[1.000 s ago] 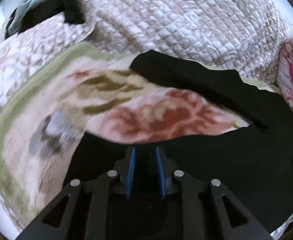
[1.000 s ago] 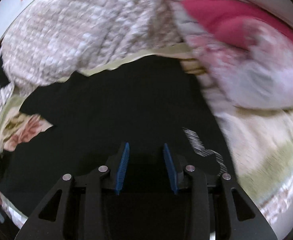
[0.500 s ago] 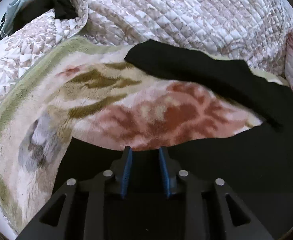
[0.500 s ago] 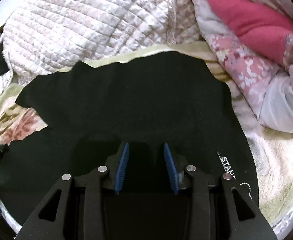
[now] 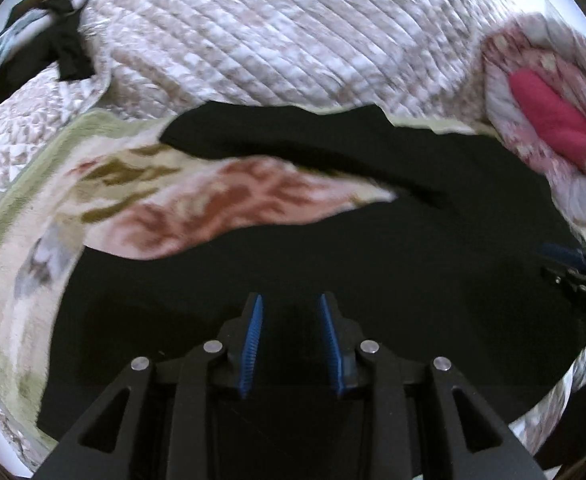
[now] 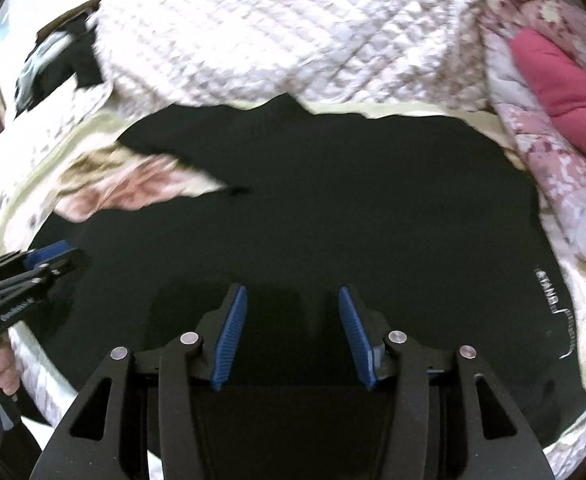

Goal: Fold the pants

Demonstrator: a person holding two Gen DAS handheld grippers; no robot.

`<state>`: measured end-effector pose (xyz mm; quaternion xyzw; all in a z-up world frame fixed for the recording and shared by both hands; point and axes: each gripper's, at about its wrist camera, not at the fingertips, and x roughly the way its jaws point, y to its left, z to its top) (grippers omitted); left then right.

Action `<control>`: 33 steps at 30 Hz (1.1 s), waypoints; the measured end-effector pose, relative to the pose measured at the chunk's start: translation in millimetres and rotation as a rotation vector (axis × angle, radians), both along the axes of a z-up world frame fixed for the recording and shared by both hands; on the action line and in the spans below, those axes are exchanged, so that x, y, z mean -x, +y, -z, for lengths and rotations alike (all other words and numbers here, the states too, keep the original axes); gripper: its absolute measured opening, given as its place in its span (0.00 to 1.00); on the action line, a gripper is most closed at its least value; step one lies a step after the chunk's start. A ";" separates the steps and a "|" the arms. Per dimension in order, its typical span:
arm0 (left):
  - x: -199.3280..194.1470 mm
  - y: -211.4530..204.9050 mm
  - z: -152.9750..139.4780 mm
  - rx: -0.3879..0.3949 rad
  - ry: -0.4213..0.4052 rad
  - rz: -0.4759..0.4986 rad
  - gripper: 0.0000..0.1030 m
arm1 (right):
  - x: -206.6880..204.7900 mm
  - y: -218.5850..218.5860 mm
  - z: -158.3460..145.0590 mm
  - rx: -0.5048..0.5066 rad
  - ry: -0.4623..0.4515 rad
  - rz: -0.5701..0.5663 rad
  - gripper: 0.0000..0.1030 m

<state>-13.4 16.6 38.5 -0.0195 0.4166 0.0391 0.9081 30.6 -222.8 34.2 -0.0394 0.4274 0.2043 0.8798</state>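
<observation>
Floral blanket (image 5: 213,208) bears black pants (image 6: 333,208), spread flat.

Both wrist views look steeply down, close over the same black pants (image 5: 373,264) and quilt (image 6: 277,40).

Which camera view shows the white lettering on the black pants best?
The right wrist view: the white lettering runs along the right edge of the black pants, though it is hard to read. The left wrist view shows the pants but no lettering.

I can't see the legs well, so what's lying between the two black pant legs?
In the left wrist view, a floral fleece blanket shows in the wedge between the legs of the black pants.
</observation>
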 end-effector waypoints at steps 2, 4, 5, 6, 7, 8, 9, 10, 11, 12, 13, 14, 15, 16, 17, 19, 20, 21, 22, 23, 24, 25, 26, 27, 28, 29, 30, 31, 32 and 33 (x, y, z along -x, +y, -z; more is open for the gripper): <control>-2.5 -1.9 10.8 -0.004 0.033 0.007 0.32 | 0.3 7.1 11.0 0.038 0.038 -0.020 0.48; -1.8 -3.0 12.3 -0.020 0.017 0.009 0.34 | 0.4 8.5 14.2 0.064 0.032 -0.024 0.48; -2.6 -3.0 11.5 -0.024 0.018 0.008 0.35 | 0.9 8.3 12.5 0.067 0.027 -0.022 0.49; -2.8 -2.2 11.1 -0.015 0.020 0.005 0.35 | 0.7 7.2 11.3 0.062 0.026 -0.018 0.49; -2.9 -1.0 10.5 -0.004 0.023 0.001 0.35 | 0.5 5.5 10.3 0.052 0.031 -0.011 0.49; -3.7 0.3 9.7 0.003 0.029 0.000 0.35 | -0.1 3.6 8.9 0.043 0.040 -0.003 0.49; -4.5 1.2 8.0 0.009 0.034 0.000 0.36 | -0.5 2.5 6.7 0.035 0.043 -0.002 0.49; -5.4 2.6 5.9 0.017 0.037 -0.003 0.37 | -1.8 0.7 2.3 0.026 0.040 -0.003 0.50; -6.9 4.4 4.0 0.025 0.040 -0.006 0.39 | -3.2 0.3 -1.7 0.021 0.038 -0.003 0.53; -9.1 6.7 1.5 0.035 0.044 -0.007 0.40 | -4.8 -0.1 -6.2 0.015 0.035 -0.006 0.54; -12.1 8.8 -1.5 0.042 0.045 -0.005 0.41 | -7.3 -0.8 -11.7 0.003 0.031 -0.011 0.56; -15.5 10.3 -5.2 0.044 0.044 -0.003 0.41 | -12.1 -2.7 -18.6 -0.015 0.025 -0.017 0.56; -19.4 11.7 -9.1 0.045 0.040 0.002 0.42 | -17.0 -4.6 -24.2 -0.031 0.021 -0.022 0.56; -23.7 13.8 -12.8 0.048 0.036 0.008 0.43 | -21.4 -5.6 -28.3 -0.037 0.016 -0.026 0.56; -28.4 16.1 -16.8 0.053 0.030 0.011 0.45 | -28.0 -6.9 -33.3 -0.035 0.005 -0.033 0.57; -40.6 21.5 -25.2 0.061 0.018 0.017 0.49 | -43.8 -9.2 -40.5 -0.024 -0.005 -0.043 0.57; -48.0 23.7 -29.2 0.062 0.012 0.023 0.51 | -51.3 -10.3 -42.9 -0.027 -0.006 -0.051 0.57; -56.8 25.6 -33.3 0.059 0.004 0.032 0.53 | -59.6 -11.2 -45.1 -0.031 -0.006 -0.062 0.58; -67.2 27.4 -37.1 0.051 -0.006 0.044 0.55 | -69.1 -11.8 -46.6 -0.029 -0.008 -0.073 0.60; -77.7 28.4 -40.0 0.043 -0.012 0.055 0.57 | -80.8 -12.0 -48.1 -0.016 -0.016 -0.083 0.63; -90.5 29.3 -43.1 0.034 -0.020 0.062 0.58 | -90.3 -12.3 -49.2 -0.006 -0.023 -0.092 0.65; -100.4 30.4 -45.0 0.029 -0.025 0.063 0.59 | -100.9 -13.1 -49.8 -0.001 -0.026 -0.098 0.66; -114.1 32.1 -46.3 0.028 -0.028 0.065 0.61 | -114.4 -14.1 -49.2 0.005 -0.020 -0.100 0.66; -125.6 34.1 -46.4 0.029 -0.028 0.066 0.62 | -125.2 -14.8 -47.9 0.009 -0.014 -0.103 0.66; -138.4 36.1 -45.3 0.027 -0.027 0.064 0.62 | -140.7 -15.4 -44.9 0.014 -0.006 -0.115 0.66; -151.3 37.4 -43.7 0.023 -0.023 0.059 0.62 | -151.5 -15.8 -42.5 0.021 -0.004 -0.123 0.66; -162.2 38.3 -41.9 0.022 -0.020 0.055 0.62 | -162.6 -16.3 -39.9 0.030 -0.003 -0.127 0.66; -173.9 38.6 -39.3 0.020 -0.020 0.055 0.62 | -177.9 -15.9 -35.7 0.043 0.001 -0.131 0.66; -184.3 38.6 -36.0 0.014 -0.018 0.056 0.63 | -188.1 -16.0 -32.3 0.049 0.007 -0.135 0.66; -194.2 37.4 -31.7 0.005 -0.014 0.055 0.63 | -199.6 -15.7 -28.6 0.056 0.013 -0.137 0.66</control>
